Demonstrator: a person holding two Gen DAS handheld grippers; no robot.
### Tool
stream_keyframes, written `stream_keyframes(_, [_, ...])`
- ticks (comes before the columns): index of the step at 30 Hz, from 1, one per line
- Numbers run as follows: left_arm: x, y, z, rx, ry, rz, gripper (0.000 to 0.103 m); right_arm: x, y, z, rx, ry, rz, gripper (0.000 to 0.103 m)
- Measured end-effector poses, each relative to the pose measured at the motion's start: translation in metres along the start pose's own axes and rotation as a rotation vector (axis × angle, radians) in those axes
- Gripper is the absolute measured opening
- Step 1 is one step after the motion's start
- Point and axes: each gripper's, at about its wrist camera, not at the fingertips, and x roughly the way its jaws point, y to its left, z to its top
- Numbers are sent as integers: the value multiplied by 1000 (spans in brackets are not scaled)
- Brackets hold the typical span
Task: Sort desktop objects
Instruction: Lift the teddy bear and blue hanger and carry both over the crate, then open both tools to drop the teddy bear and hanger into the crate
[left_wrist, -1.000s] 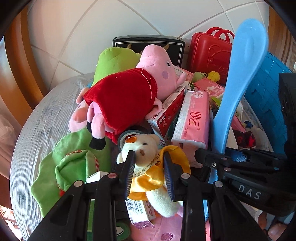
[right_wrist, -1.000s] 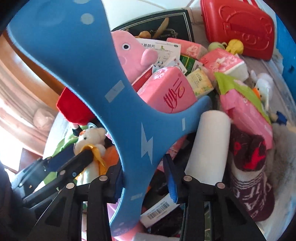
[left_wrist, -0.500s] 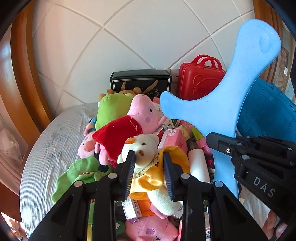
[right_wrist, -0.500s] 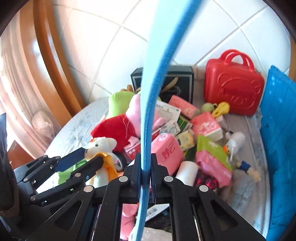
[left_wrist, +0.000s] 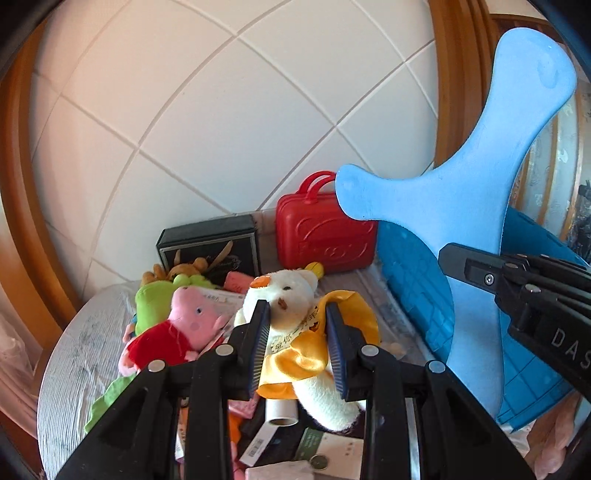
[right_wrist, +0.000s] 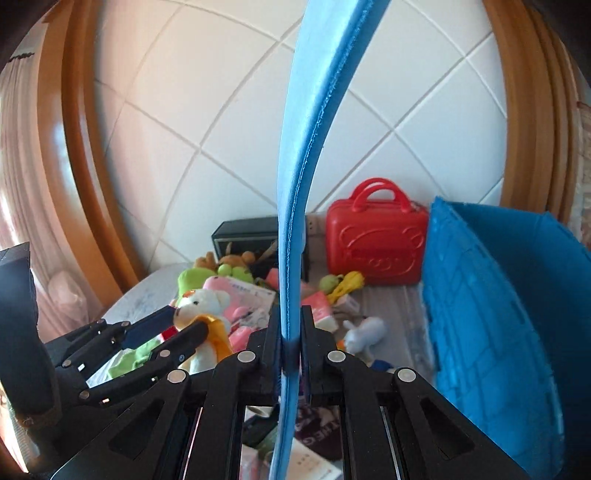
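Observation:
My left gripper (left_wrist: 297, 349) is shut on a white teddy bear in a yellow cape (left_wrist: 295, 325) and holds it above the pile of toys. It also shows in the right wrist view (right_wrist: 201, 306). My right gripper (right_wrist: 290, 343) is shut on a flat blue foam board (right_wrist: 299, 155), seen edge-on and standing upright. In the left wrist view the board (left_wrist: 476, 206) rises at the right, with the right gripper's fingers (left_wrist: 491, 273) clamped on it.
A round table (left_wrist: 70, 354) holds a pink pig plush in red (left_wrist: 177, 328), a green plush (left_wrist: 155, 302), a black box (left_wrist: 210, 247), a red toy suitcase (left_wrist: 325, 236) and tissue packs (right_wrist: 321, 306). A blue bin (right_wrist: 491, 314) stands at the right. Tiled wall behind.
Both grippers have risen away from the pile, lifting the teddy bear and the blue board. The board turned from flat-on to edge-on in the right wrist view.

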Motion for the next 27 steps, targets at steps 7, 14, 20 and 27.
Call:
stream_keyframes(7, [-9,-118,38,77,-77,-106,30,-80,-99,17,65,-83,-102,8])
stream_keyframes(14, [-9,-238,60,130,-106,-221,30,-153,-213,19,121,-165,-249,8])
stream_keyframes(20, [11,-310,58,147,-20,-300,30,-171,-300,10,143,-125,-336,8])
stream_keyframes(27, [40,-352,45,142,140,-281,42,-144,-353,-15,143,1,-377,8])
